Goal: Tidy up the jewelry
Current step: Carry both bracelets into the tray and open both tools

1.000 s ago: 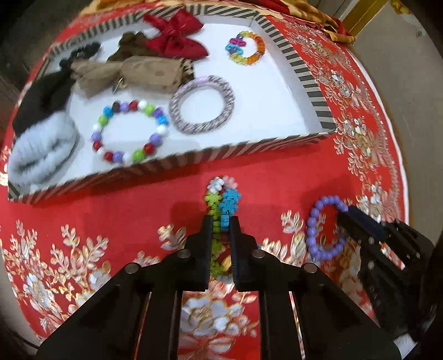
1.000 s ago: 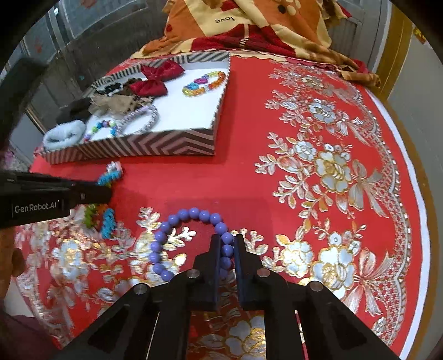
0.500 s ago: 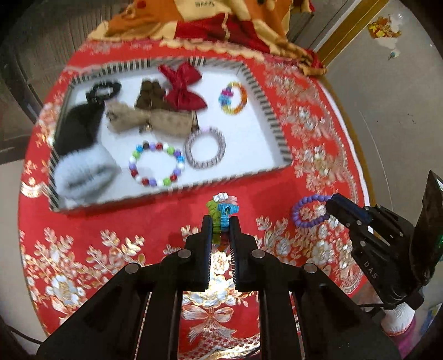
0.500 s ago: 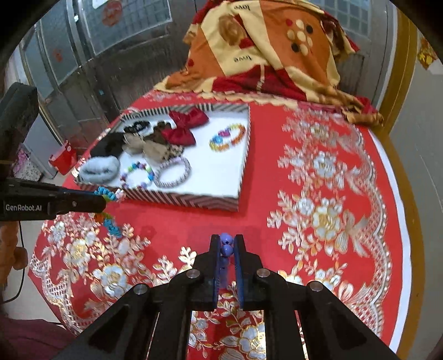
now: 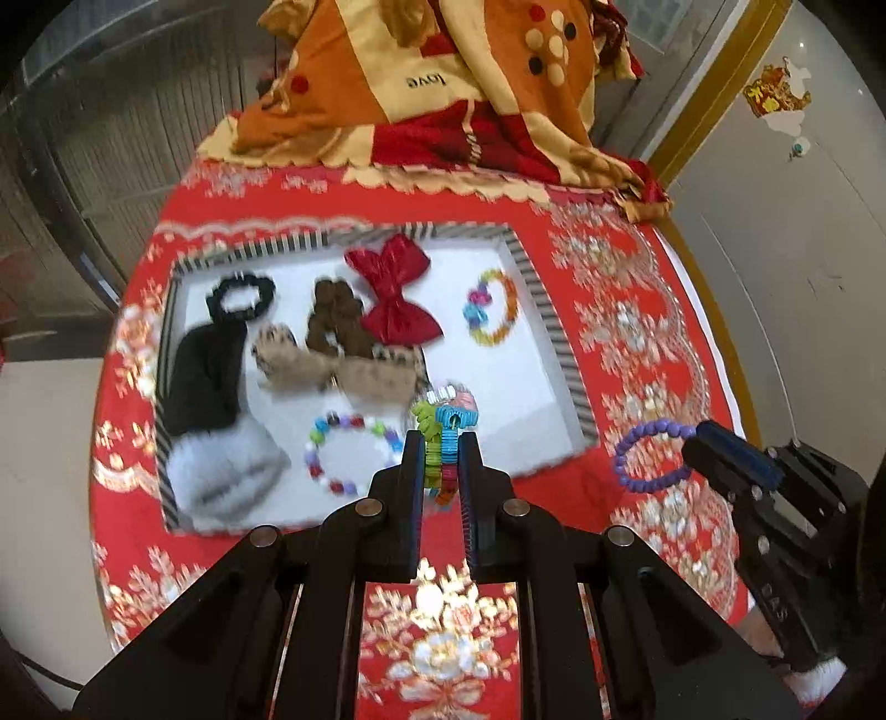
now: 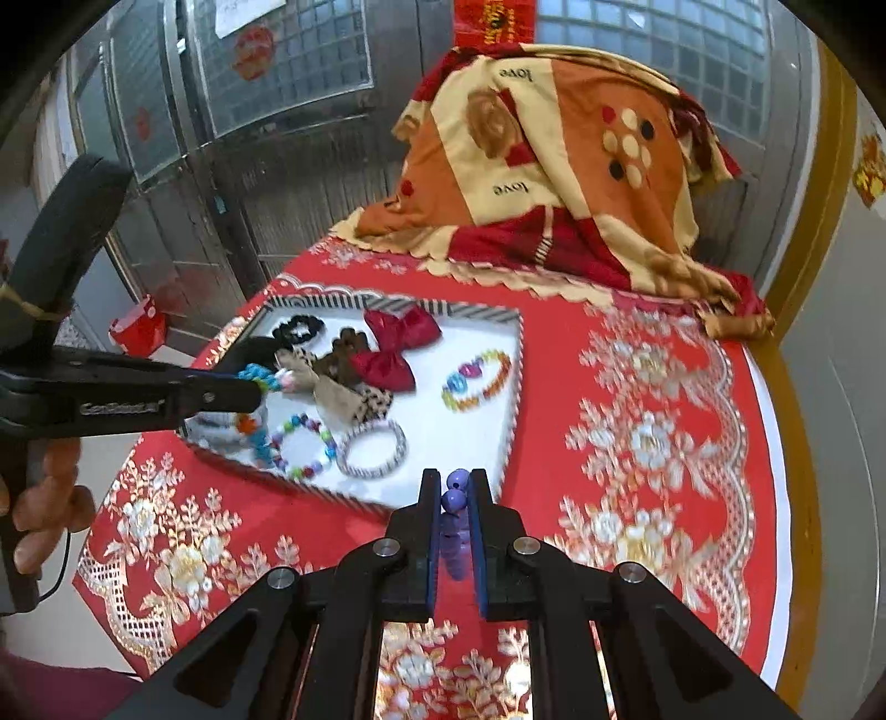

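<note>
Bracelets hang in both grippers, lifted off the red cloth. The left gripper (image 5: 442, 443) has its fingers clenched on a multicoloured flower-bead bracelet (image 5: 447, 421), held in the air over the near part of the striped tray (image 5: 559, 343). The right gripper (image 6: 455, 487) pinches a purple bead bracelet (image 6: 455, 501), which dangles between its fingers just in front of the tray's near corner.

Inside the tray, on its white floor, lie a round-bead bracelet (image 5: 351, 454), a silvery woven bangle (image 6: 372, 450), a bright candy-coloured bracelet (image 5: 493, 307), a red bow (image 5: 396, 296), a brown bow (image 5: 335, 318), a tan bow (image 5: 332, 368), a black scrunchie (image 5: 241, 293), a black furry band (image 5: 205, 376) and a grey furry one (image 5: 227, 471).

The surface (image 6: 653, 443) is round and draped in red cloth with gold and white flower embroidery. At its far side sits a heaped orange, cream and red blanket (image 6: 559, 166) printed with "love". Behind are glass-block windows (image 6: 653, 50) and metal-framed doors (image 6: 183, 183); a yellow-trimmed wall (image 5: 775, 183) stands to the right.
</note>
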`<move>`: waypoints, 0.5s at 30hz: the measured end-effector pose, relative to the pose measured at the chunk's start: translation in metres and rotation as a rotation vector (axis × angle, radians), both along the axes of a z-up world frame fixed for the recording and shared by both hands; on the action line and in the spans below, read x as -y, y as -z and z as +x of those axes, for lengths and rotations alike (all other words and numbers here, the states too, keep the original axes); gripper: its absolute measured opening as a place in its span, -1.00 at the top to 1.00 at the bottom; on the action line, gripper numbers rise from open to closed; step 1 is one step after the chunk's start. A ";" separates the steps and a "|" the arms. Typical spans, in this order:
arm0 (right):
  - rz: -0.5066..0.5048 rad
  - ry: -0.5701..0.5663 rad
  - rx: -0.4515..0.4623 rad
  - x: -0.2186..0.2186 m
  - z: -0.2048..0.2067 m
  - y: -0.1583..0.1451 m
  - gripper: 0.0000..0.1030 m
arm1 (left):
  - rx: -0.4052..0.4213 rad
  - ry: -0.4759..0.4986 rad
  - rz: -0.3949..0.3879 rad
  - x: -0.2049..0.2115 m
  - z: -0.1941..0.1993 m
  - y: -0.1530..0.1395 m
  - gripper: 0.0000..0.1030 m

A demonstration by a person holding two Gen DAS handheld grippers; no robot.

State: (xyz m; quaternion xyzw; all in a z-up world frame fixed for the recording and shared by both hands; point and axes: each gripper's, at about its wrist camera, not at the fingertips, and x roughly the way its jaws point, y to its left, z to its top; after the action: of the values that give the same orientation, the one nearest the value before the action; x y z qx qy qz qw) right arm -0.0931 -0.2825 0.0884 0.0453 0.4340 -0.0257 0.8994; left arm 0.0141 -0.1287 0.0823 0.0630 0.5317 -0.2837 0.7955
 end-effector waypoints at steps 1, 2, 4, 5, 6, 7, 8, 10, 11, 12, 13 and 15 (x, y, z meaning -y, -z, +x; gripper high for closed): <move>-0.001 -0.005 0.000 -0.001 0.005 -0.001 0.83 | 0.005 -0.002 0.002 0.002 0.003 0.000 0.80; 0.000 -0.012 0.000 -0.001 0.011 -0.001 0.83 | 0.013 -0.005 0.006 0.005 0.009 -0.001 0.80; 0.006 -0.021 0.000 -0.002 0.021 -0.001 0.83 | 0.027 -0.011 0.014 0.010 0.018 -0.002 0.80; 0.010 -0.026 -0.002 -0.002 0.025 0.000 0.83 | 0.034 -0.014 0.019 0.012 0.022 -0.002 0.80; 0.014 -0.030 -0.005 -0.003 0.030 0.000 0.83 | 0.036 -0.017 0.024 0.015 0.027 -0.001 0.80; 0.021 -0.035 -0.009 -0.003 0.036 0.002 0.83 | 0.036 -0.019 0.027 0.017 0.030 0.000 0.80; 0.028 -0.041 -0.013 -0.004 0.040 0.004 0.83 | 0.037 -0.019 0.032 0.020 0.036 0.001 0.80; 0.042 -0.053 -0.022 -0.006 0.049 0.008 0.83 | 0.047 -0.015 0.046 0.026 0.044 0.003 0.80; 0.049 -0.059 -0.027 -0.007 0.054 0.011 0.83 | 0.050 -0.014 0.051 0.030 0.047 0.005 0.80; 0.055 -0.064 -0.030 -0.008 0.056 0.013 0.83 | 0.050 -0.013 0.055 0.033 0.051 0.007 0.80; 0.063 -0.070 -0.035 -0.009 0.060 0.016 0.83 | 0.048 -0.014 0.057 0.035 0.053 0.008 0.80; 0.080 -0.082 -0.046 -0.010 0.067 0.022 0.83 | 0.044 -0.015 0.063 0.041 0.061 0.013 0.80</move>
State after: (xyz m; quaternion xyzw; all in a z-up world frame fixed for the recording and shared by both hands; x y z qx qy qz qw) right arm -0.0260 -0.2723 0.0661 0.0630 0.4566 0.0273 0.8870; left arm 0.0753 -0.1699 0.0697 0.0903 0.5233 -0.2593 0.8067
